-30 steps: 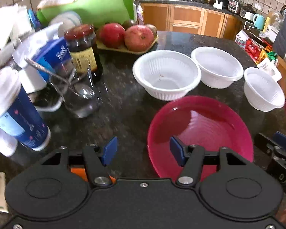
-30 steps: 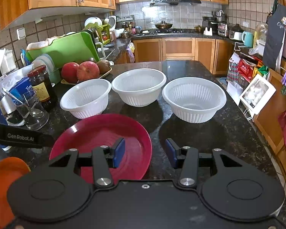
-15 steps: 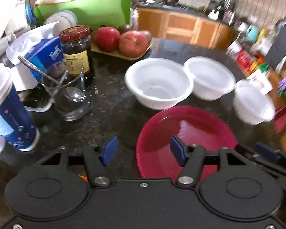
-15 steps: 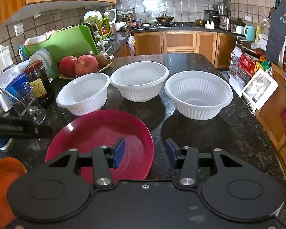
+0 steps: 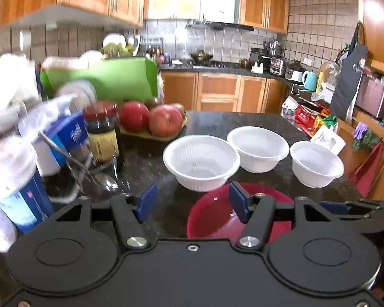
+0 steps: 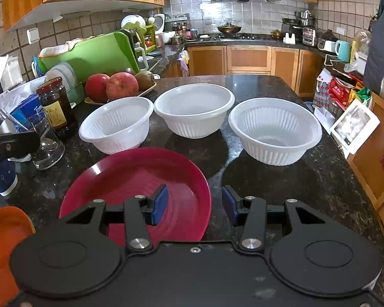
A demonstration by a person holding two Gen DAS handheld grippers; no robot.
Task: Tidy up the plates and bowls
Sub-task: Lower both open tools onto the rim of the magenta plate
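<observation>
my left claw (image 5: 192, 200) hangs above the dark speckled bench (image 6: 307, 179), jaws parted wide, nothing between the blue pads (image 5: 147, 202); its right pad sits over the left rim of the red plate (image 5: 217, 217) without touching it. my right claw (image 6: 195, 204) is about half open and empty, left pad over the red plate (image 6: 140, 176), right pad over bare bench just off the plate's right edge. the red plate lies flat on the near part of the bench.

three white ribbed bowls stand upright and empty in a row just beyond the plate: left bowl (image 6: 116, 128), middle bowl (image 6: 194, 110) a bit farther back, right bowl (image 6: 275, 130). left and middle rims nearly touch, the right one stands a little apart. an orange plate (image 6: 5, 243) shows at the near left edge, partly behind my right claw body.

far left: a dark jar (image 6: 55, 107) with a red lid and a yellow label, print too small to read; a blue tissue pack (image 5: 69, 138) with white script, reads roughly "tem..", rest cut off; a clear glass (image 6: 44, 143) with a spoon in it; a blue and white cup (image 5: 15, 186). red fruit on a tray (image 6: 112, 85), with a green cutting board (image 6: 94, 53) behind it. the left view is blurred at its left side.
</observation>
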